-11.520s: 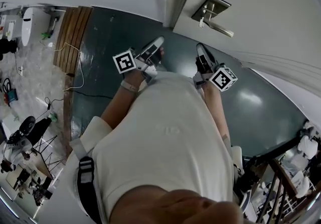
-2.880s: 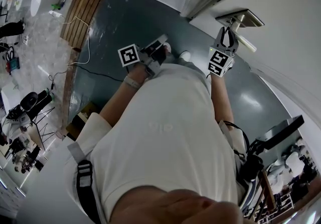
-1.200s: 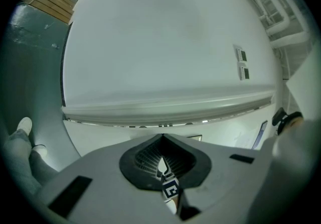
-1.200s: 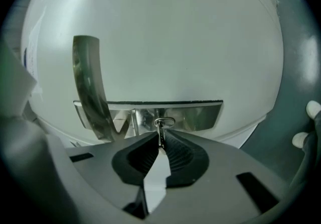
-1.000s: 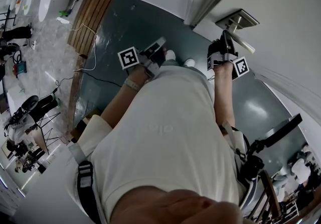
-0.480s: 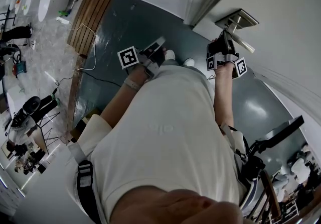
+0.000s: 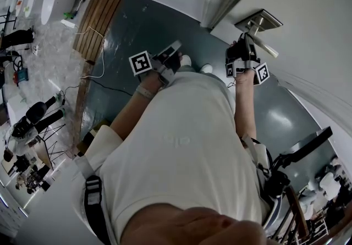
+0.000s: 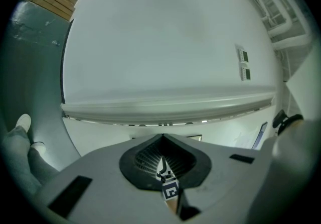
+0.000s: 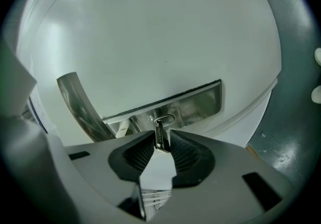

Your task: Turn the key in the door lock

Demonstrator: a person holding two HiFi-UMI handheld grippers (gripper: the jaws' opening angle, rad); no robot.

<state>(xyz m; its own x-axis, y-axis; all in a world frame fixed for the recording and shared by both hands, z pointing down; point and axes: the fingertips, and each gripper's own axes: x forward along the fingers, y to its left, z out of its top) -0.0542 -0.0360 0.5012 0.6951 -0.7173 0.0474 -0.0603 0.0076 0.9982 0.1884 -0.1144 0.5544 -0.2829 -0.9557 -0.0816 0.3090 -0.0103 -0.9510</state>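
Observation:
A silver key (image 9: 160, 136) sticks out of the cylinder in the steel lock plate (image 9: 198, 101) on the white door (image 9: 150, 32). The lever handle (image 9: 80, 107) curves away at the left. My right gripper (image 9: 160, 141) points level at the lock. Its jaws have just been opening and stand a little apart, the key's head between their tips. In the head view the right gripper (image 7: 245, 39) is at the lock plate (image 7: 258, 20) and hides the key. My left gripper (image 7: 175, 48) is shut and empty, held apart at the left, facing a white wall (image 8: 160, 42).
The dark green floor (image 7: 137, 24) lies below, with a wooden mat (image 7: 102, 16) and a cable (image 7: 94, 46) at the left. Tripods and gear (image 7: 33, 123) crowd the far left. A dark railing (image 7: 302, 148) runs at the lower right. A wall switch (image 8: 244, 65) shows in the left gripper view.
Since the oldest frame the right gripper has come up to the lock. Over the last second it has rolled slightly at the lock. The left gripper has not moved.

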